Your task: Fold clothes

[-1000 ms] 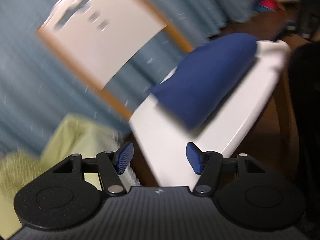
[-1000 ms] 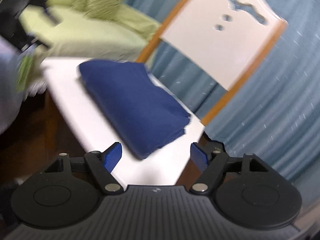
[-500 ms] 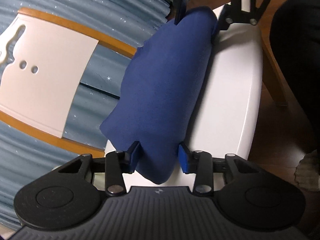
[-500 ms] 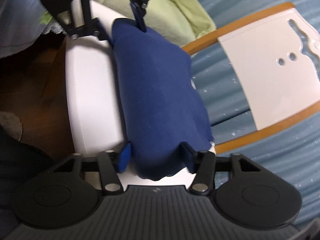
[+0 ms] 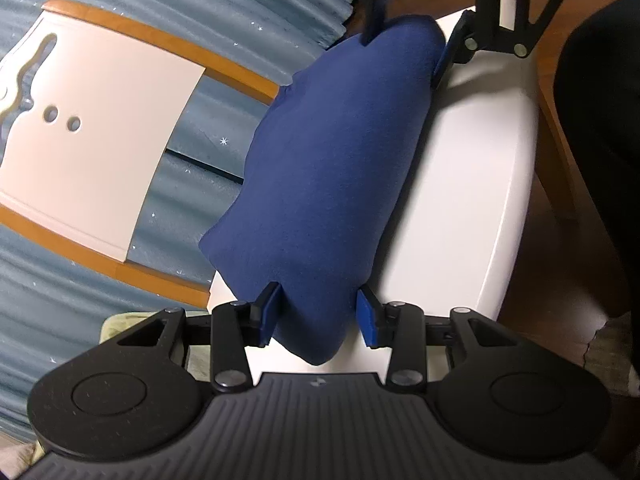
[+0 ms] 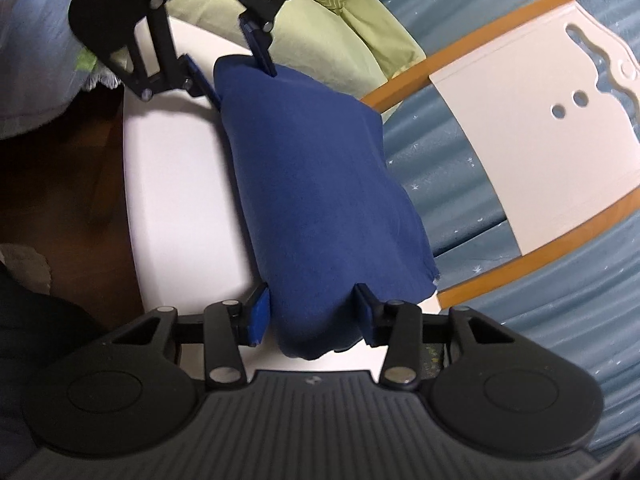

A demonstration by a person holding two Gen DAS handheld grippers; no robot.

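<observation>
A folded dark blue garment [image 5: 332,168] lies along the white seat [image 5: 472,184] of a chair. My left gripper [image 5: 318,314] straddles one end of the bundle, its blue pads against both sides of the cloth. My right gripper [image 6: 310,314] straddles the opposite end [image 6: 316,200] the same way. Each gripper shows at the far end in the other's view: the right one in the left wrist view [image 5: 408,36], the left one in the right wrist view [image 6: 236,56].
The chair's white backrest with a wooden frame [image 5: 92,148] stands beside the garment, also seen in the right wrist view [image 6: 532,128]. Blue curtains [image 5: 224,12] hang behind. Green cushions [image 6: 352,12] lie beyond the seat. Dark wooden floor [image 6: 88,168] is below.
Both grippers swung down from above the chair and came in around the two ends of the blue bundle. Since half a second ago the jaws have closed slightly onto the cloth.
</observation>
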